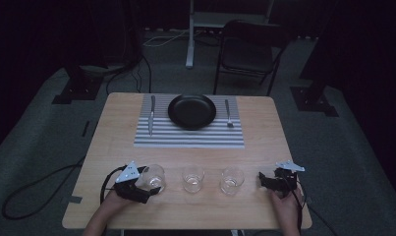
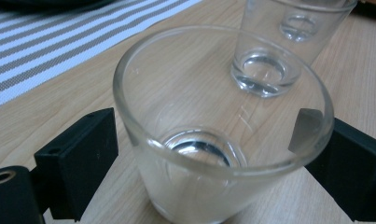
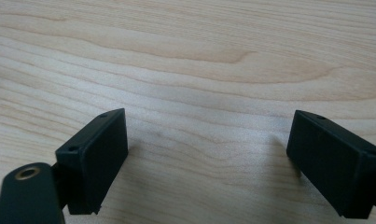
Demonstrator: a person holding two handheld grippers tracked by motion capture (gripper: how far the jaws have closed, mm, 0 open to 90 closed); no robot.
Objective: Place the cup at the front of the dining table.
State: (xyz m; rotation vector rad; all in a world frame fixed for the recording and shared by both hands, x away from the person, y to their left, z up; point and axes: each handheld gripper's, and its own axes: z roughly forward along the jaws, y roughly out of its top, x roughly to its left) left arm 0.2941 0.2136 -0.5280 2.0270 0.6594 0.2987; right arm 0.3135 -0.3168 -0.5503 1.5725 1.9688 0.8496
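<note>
left gripper [image 1: 147, 183]: jaws spread w/ the nearest glass [image 2: 223, 126] sitting between them, one on each side of the wall. can see a gap on the left jaw side, so prob not squeezing yet, just lined up for a grab

that glass: leftmost of 3 in the row near the front edge of the table [image 1: 264, 123], upright, empty afaict, standing on the wood

why low + side-on: jaws come in around the lower body, not the rim, which imo gives a steadier hold on smooth tapered glass

middle glass [image 1: 193, 178]: just beyond the first in the left gripper view, upright, apart from it so the jaw has room to slip past

third glass [image 1: 232, 180]: right end of the row, nearer the other hand

right gripper [image 1: 264, 181]: jaws wide apart, nothing between them, bare wood underneath. parked at the right of the row, looks like it's waiting its turn

place setting: striped mat [image 1: 189, 136] at the far side w/ black plate [image 1: 191, 111] centred, knife [image 1: 151, 114] left, fork [image 1: 228, 113] right

guess: a glass prob belongs up by the setting, hence the grab

risk: glass is slick, a squeeze off-centre could tip it into the middle one
</note>
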